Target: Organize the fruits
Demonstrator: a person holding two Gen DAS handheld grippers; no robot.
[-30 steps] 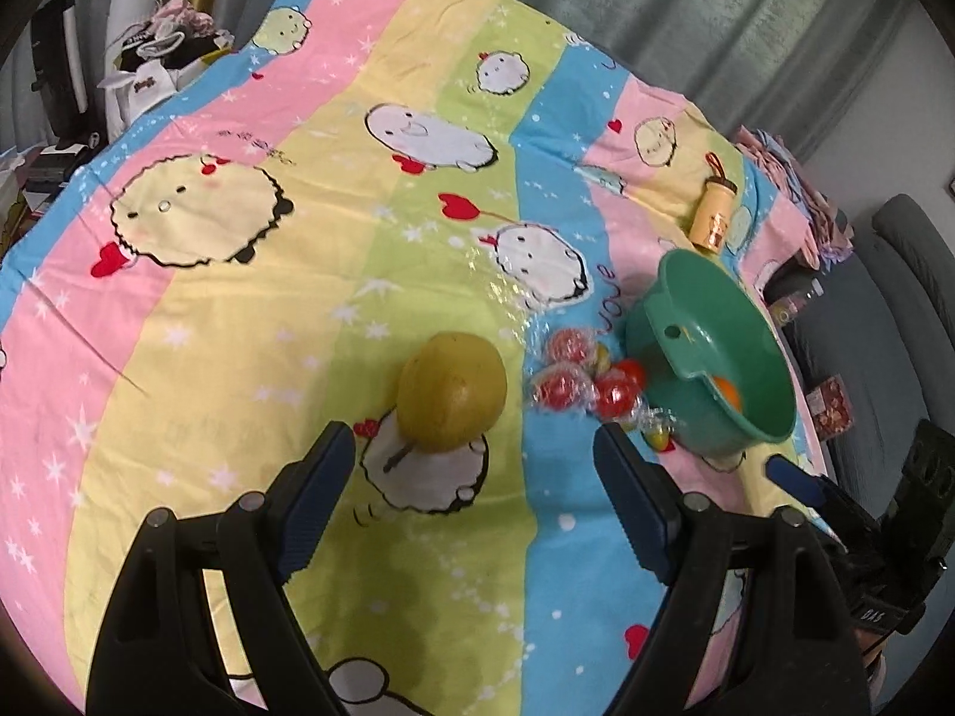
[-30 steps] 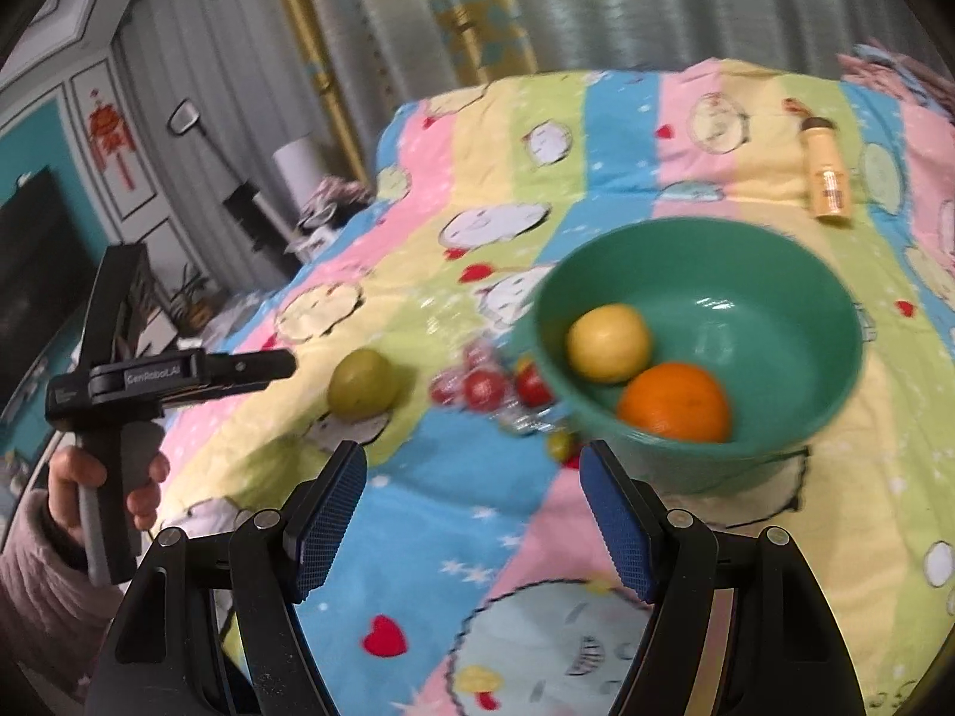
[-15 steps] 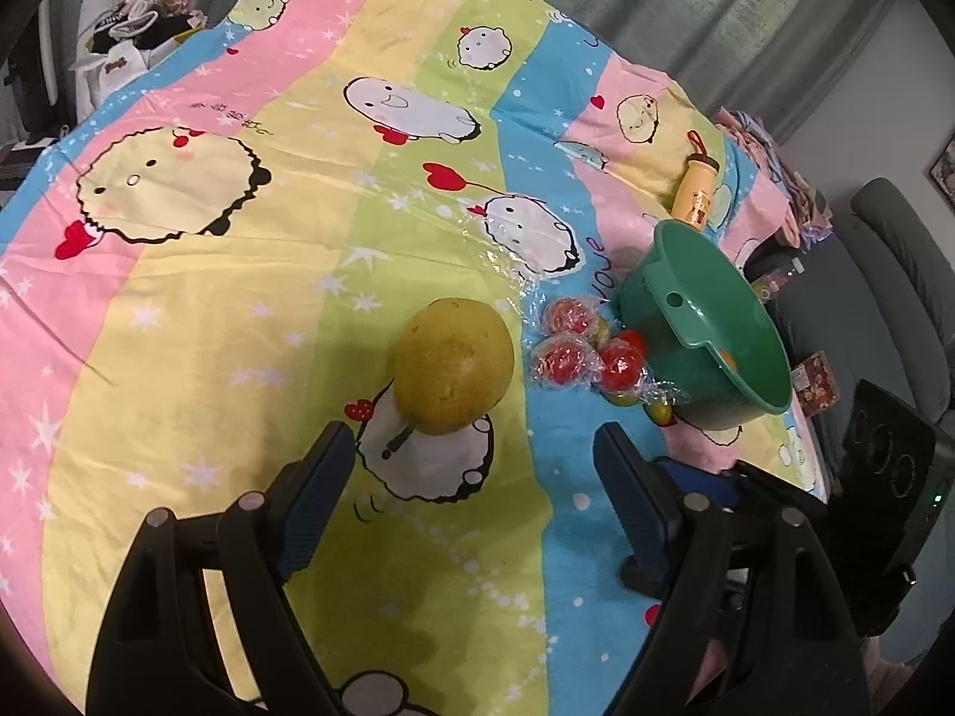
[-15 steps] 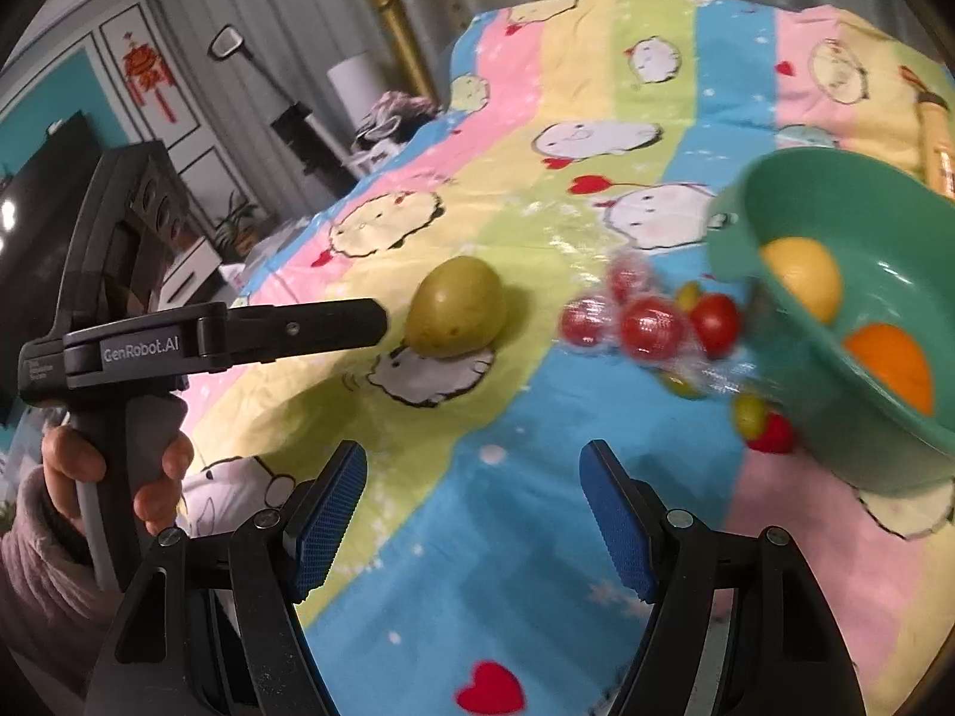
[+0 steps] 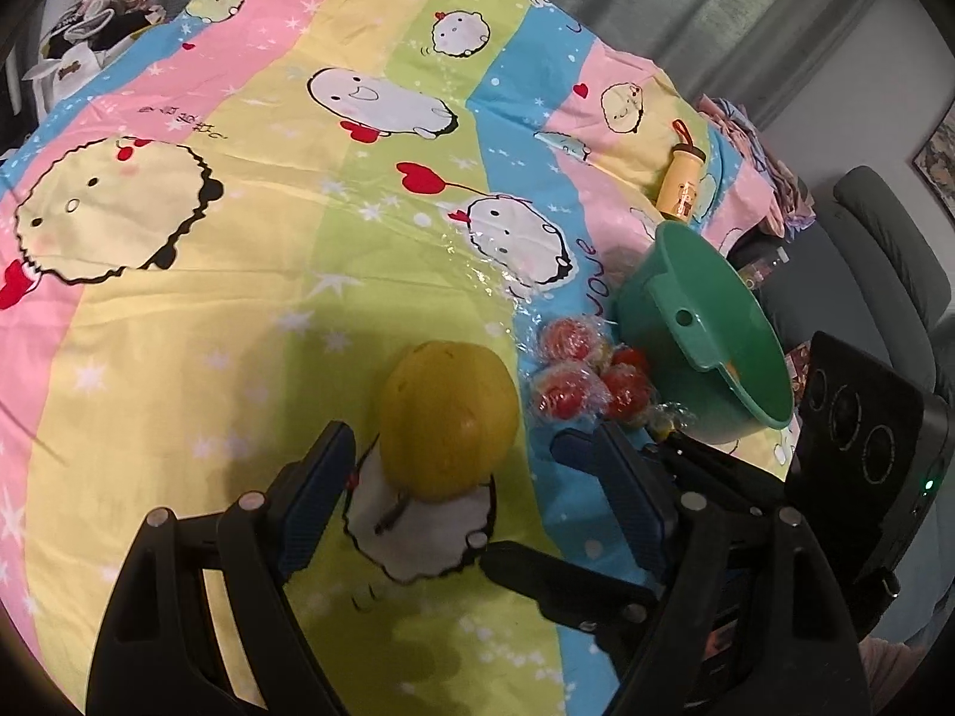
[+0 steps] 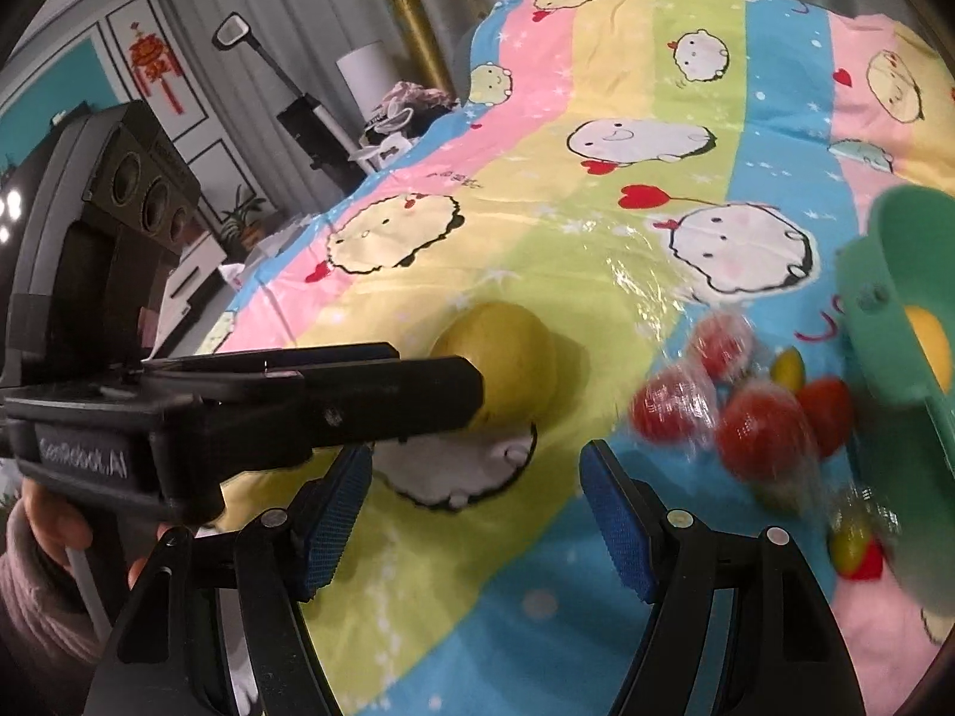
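Observation:
A large yellow-green fruit (image 5: pixel 447 420) lies on the striped cartoon cloth (image 5: pixel 250 274). My left gripper (image 5: pixel 477 492) is open, its blue pads on either side of the fruit's near part without touching it. My right gripper (image 6: pixel 477 513) is open and empty, low over the cloth, the fruit (image 6: pixel 507 358) ahead of it. Plastic-wrapped red fruits (image 5: pixel 588 379) lie beside a green bowl (image 5: pixel 716 322) that holds a yellow fruit (image 6: pixel 928 346); the wrapped fruits (image 6: pixel 740 411) and bowl (image 6: pixel 907 310) show to the right in the right wrist view.
A small yellow bottle (image 5: pixel 680 179) lies on the cloth beyond the bowl. Small green fruits (image 6: pixel 847 543) lie by the bowl's base. The left gripper's body (image 6: pixel 239 411) crosses the right wrist view. A grey sofa (image 5: pixel 877 250) stands past the table's right edge.
My left gripper has moved forward, so the yellow-green fruit now sits between its pads. My right gripper has swung left, away from the bowl, toward the same fruit.

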